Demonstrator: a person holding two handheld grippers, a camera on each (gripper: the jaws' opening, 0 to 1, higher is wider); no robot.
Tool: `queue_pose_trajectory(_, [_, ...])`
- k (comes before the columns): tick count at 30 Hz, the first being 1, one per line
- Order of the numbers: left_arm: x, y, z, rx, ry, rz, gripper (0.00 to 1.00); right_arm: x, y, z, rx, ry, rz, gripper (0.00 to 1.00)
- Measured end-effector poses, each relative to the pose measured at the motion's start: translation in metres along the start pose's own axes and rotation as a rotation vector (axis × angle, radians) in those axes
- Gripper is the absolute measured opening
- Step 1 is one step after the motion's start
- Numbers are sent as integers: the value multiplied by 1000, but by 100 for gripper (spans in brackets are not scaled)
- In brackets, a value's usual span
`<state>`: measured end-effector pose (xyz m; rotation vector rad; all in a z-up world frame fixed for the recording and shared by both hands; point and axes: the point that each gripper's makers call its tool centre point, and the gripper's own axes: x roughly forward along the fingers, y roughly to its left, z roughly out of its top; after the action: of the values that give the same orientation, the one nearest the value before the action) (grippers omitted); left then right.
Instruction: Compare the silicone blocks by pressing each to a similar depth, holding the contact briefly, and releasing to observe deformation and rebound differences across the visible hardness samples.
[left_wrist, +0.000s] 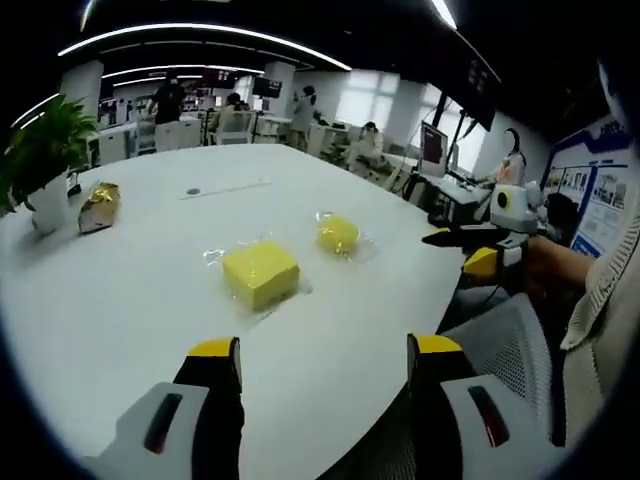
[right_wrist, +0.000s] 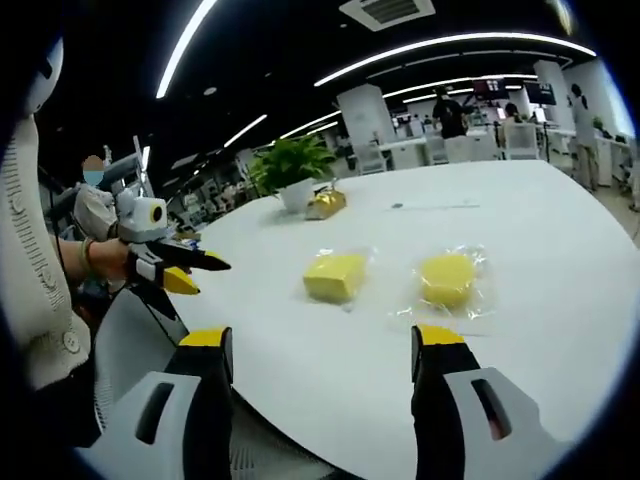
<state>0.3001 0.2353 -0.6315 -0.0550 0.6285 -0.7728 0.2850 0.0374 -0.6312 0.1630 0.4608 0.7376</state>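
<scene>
I hold both grippers, left (left_wrist: 325, 362) and right (right_wrist: 325, 350), jaws wide, off the table (left_wrist: 120, 300) edge (staging approach); square block (left_wrist: 260, 273) and round block (left_wrist: 338, 234) untouched.

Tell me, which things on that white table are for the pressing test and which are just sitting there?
For the job: square yellow block, round yellow block, both in clear wrap; left gripper and right gripper, both open.

Just lying about: potted plant, gold foil packet, mesh chair.

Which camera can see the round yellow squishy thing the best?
The right gripper view: the round yellow block looks big, in its clear wrapper, next to the square block. In the left gripper view the round one sits farther off and smaller, behind the square one.
</scene>
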Motion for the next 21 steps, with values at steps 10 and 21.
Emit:
queue_pose_trajectory(10, [55, -30, 63, -278, -114, -168, 67, -8, -16, -9, 46, -5, -45, 67])
queue_pose_trajectory(21, [146, -30, 97, -426, -87, -206, 69, -11, -26, -23, 95, 7, -71, 66])
